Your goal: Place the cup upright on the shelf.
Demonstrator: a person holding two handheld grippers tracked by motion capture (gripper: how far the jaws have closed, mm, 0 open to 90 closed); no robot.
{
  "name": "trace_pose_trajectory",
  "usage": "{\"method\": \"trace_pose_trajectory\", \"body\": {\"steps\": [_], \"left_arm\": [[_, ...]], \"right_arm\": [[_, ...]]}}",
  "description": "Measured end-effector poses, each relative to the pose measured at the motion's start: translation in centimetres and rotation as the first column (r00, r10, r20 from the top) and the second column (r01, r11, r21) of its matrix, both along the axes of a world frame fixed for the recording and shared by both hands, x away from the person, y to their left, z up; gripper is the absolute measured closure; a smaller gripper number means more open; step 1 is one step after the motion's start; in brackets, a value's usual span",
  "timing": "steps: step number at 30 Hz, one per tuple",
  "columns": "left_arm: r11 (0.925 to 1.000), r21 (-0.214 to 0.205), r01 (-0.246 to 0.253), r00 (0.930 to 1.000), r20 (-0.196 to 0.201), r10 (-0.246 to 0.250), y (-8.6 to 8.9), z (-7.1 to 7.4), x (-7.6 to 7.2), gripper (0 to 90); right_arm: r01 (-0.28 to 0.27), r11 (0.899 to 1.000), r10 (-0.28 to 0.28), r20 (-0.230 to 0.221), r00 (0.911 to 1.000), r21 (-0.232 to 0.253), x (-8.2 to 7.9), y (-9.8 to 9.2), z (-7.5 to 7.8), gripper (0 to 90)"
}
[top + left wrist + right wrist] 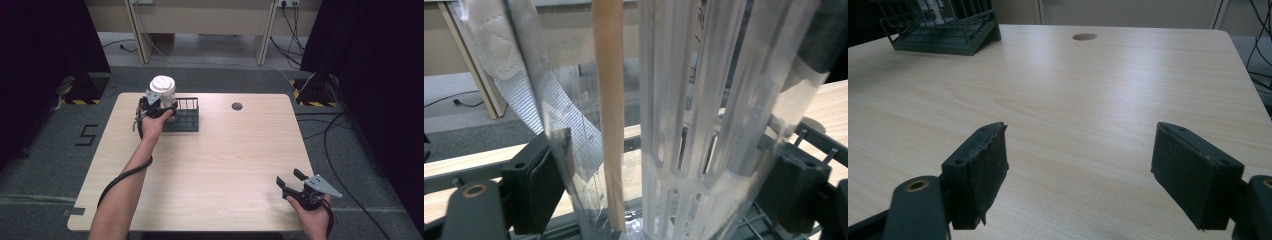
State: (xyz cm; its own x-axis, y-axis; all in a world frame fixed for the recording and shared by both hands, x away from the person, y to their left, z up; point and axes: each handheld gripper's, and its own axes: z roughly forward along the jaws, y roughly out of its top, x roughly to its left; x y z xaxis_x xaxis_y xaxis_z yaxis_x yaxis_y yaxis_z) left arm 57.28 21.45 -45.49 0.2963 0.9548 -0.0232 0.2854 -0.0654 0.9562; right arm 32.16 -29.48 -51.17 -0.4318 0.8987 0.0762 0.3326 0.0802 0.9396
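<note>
Left gripper view puts you right up against it: the left gripper [664, 190] has its two black jaws pinching a clear plastic packet of disposable cutlery [684, 125], one pad pressed on each side. Through the wrapper I can make out a pale wooden stick [610, 115], ribbed see-through plastic handles and a folded white napkin [499, 50]. The packet stands roughly upright, its bottom end down in the dark wire basket [809, 137].

From the high view, that left gripper [156, 107] sits at the far left part of the light wooden table [225, 165], with the person's left hand [154, 122] wrapped around it and the packet [163, 89] poking up white above it. The black wire basket [186, 116] is just beside it, touching or nearly so.

Way over at the near right corner, the right gripper [291, 179] hovers with its jaws spread wide, holding nothing. Its own view shows bare tabletop between the pads, and a round cable hole [1084, 36] further off.
</note>
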Motion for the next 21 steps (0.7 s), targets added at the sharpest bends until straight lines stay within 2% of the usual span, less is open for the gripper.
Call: {"method": "trace_pose_trajectory", "body": {"steps": [7, 10, 21], "left_arm": [[0.9999, 0.009, 0.011, 0.9999, 0.013, -0.011, 0.3, 0.0, -0.6, 14.4], [0.9999, 0.002, 0.016, 0.9997, 0.019, -0.016, 0.5, 0.1, -1.1, 14.3], [0.9987, 0.024, 0.046, 0.9980, 0.042, -0.047, 1.2, 0.3, -3.0, 14.4]], "right_arm": [[0.000, 1.000, 0.000, -0.002, 1.0000, 0.001, 0.0, 0.0, 0.0, 23.1], [0.001, 1.000, -0.001, -0.002, 1.0000, 0.001, 0.0, 0.0, 0.0, 23.2], [0.002, 1.000, -0.002, -0.006, 1.0000, 0.003, 0.1, 0.0, 0.0, 23.3]]}}
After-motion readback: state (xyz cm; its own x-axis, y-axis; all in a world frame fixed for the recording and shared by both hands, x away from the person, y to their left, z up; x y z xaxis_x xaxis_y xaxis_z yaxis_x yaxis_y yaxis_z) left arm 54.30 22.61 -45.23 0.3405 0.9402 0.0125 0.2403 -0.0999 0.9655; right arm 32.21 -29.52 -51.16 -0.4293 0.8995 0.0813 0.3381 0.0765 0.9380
